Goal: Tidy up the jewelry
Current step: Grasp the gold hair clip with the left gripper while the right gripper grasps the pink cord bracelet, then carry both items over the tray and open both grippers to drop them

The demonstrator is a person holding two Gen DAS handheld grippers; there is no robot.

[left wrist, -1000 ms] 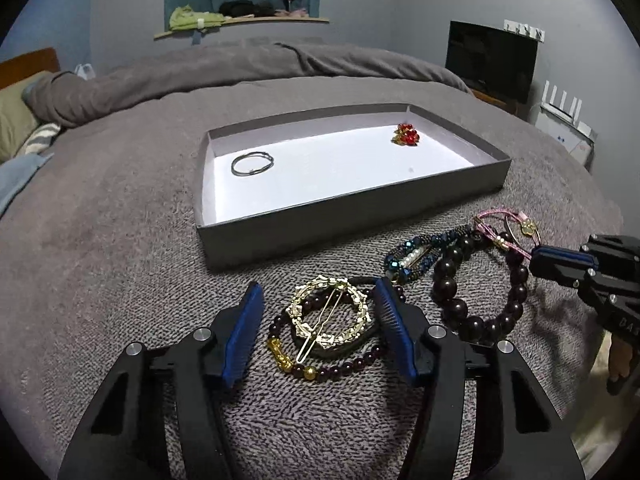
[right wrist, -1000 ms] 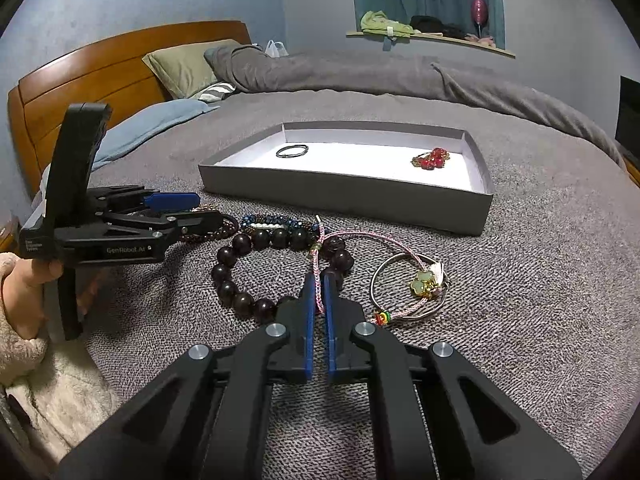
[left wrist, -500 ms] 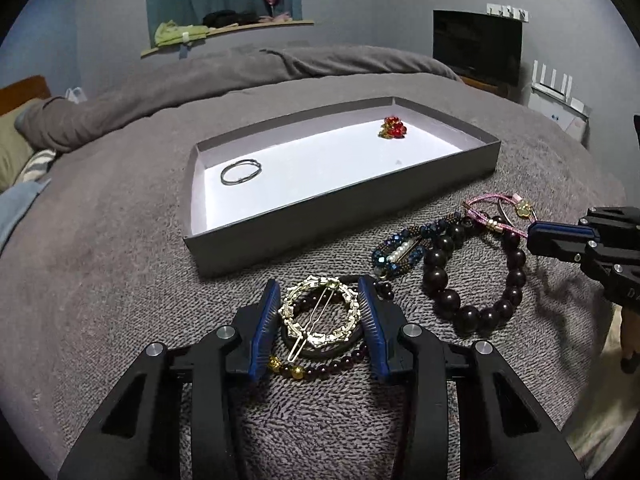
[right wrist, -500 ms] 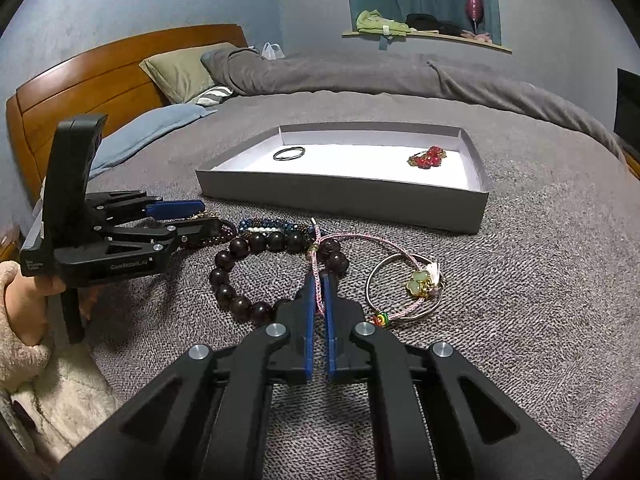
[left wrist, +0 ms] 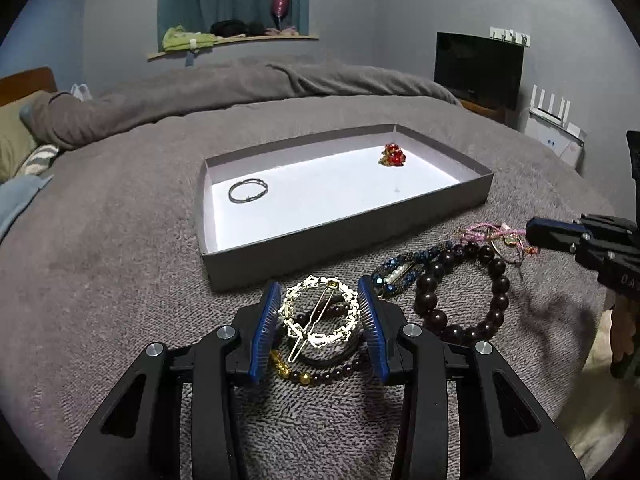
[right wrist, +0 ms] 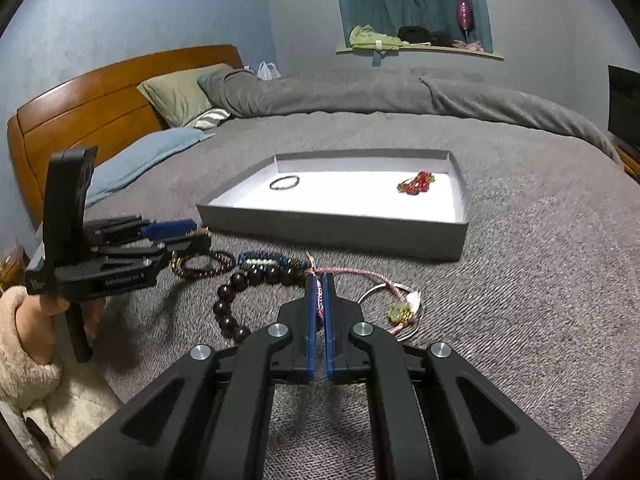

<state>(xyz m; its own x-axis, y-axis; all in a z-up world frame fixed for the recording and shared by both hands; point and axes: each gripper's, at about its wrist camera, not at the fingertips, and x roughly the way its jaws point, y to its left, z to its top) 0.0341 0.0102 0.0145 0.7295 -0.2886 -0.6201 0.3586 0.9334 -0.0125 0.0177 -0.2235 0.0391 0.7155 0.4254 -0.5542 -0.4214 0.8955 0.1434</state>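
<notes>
On the grey blanket, my left gripper (left wrist: 319,290) is shut on a round gold hair clip (left wrist: 320,314), its blue pads pressing both sides. Under the clip lies a small maroon bead bracelet (left wrist: 320,376). My right gripper (right wrist: 320,280) is shut on a pink braided cord bracelet (right wrist: 352,274). Between the two lie a large dark bead bracelet (left wrist: 436,316) and a blue bead bracelet (left wrist: 400,274). The grey tray (left wrist: 340,240) beyond holds a thin dark ring (left wrist: 247,191) and a red bead piece (left wrist: 393,156). The right wrist view shows the left gripper (right wrist: 196,234) at the left.
A metal bangle with a gold charm (right wrist: 402,310) lies right of my right gripper. A hand in a fluffy sleeve (right wrist: 28,320) holds the left tool. Pillows and a wooden headboard (right wrist: 100,92) stand at the far left, a dark screen (left wrist: 478,68) at the right.
The left jaws narrowed from wide apart onto the gold hair clip, then held still. The right gripper stayed shut on the pink cord. Neither hand shifted much.
</notes>
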